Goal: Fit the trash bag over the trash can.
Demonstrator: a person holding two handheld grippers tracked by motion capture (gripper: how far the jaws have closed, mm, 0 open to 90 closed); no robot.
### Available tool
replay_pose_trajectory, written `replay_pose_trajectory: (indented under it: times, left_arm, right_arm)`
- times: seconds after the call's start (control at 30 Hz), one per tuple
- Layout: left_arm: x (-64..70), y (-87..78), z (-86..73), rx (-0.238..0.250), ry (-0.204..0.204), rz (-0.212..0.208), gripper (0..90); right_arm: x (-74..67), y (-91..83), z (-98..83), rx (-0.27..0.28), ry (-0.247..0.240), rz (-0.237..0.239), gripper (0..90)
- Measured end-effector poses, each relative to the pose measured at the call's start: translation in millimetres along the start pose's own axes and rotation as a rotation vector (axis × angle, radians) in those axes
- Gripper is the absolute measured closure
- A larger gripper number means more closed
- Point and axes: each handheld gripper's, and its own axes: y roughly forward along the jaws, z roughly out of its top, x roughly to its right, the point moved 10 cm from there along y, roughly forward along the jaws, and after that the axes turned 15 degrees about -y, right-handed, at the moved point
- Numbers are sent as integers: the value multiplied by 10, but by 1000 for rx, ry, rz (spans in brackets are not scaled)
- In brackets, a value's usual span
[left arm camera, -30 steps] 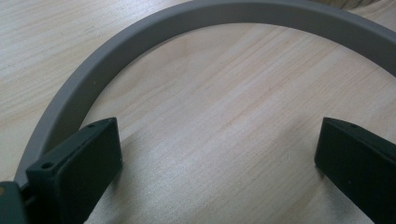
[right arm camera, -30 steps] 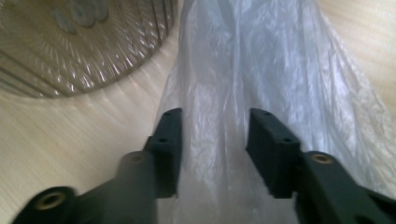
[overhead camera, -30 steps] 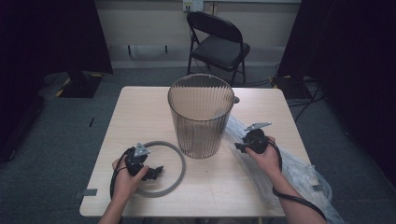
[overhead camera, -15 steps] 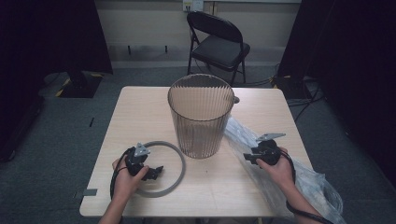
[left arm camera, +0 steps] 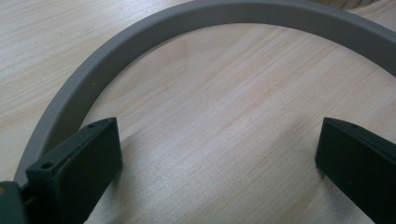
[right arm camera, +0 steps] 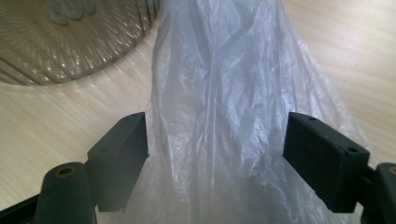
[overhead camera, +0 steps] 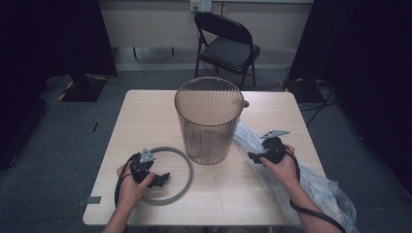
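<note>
Right hand-held gripper (right arm camera: 215,154) had just been opening; jaws stood wide, the clear bag (right arm camera: 219,93) between them, pads off it. Bag lay on the tabletop (overhead camera: 145,111) just beside the ribbed bin (overhead camera: 210,119). Left hand-held gripper (left arm camera: 217,154) gaped wide over bare wood inside the grey ring (left arm camera: 140,42), gripping nothing.

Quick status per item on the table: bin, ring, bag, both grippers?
Bin: upright, no bag inside, no ring on it.
Grey ring: flat on the table, beside the bin.
Plastic bag: crumpled, lying on the table and off its right edge.
Left gripper: open, over the ring, holds nothing.
Right gripper: jaws have just been opening; bag between them, not pinched.
</note>
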Motion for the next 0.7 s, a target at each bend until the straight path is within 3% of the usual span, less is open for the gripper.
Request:
replay_pose_trajectory:
  times: [0.3, 0.5, 0.7]
  left_arm:
    - [1, 0, 0, 0, -1, 0, 0]
    - [1, 0, 0, 0, -1, 0, 0]
    - [1, 0, 0, 0, -1, 0, 0]
  right_arm:
    - [-15, 53, -192, -38, -2, 25, 309]
    - [-25, 44, -234, -22, 4, 4, 347]
    - [-41, 5, -230, -29, 4, 5, 594]
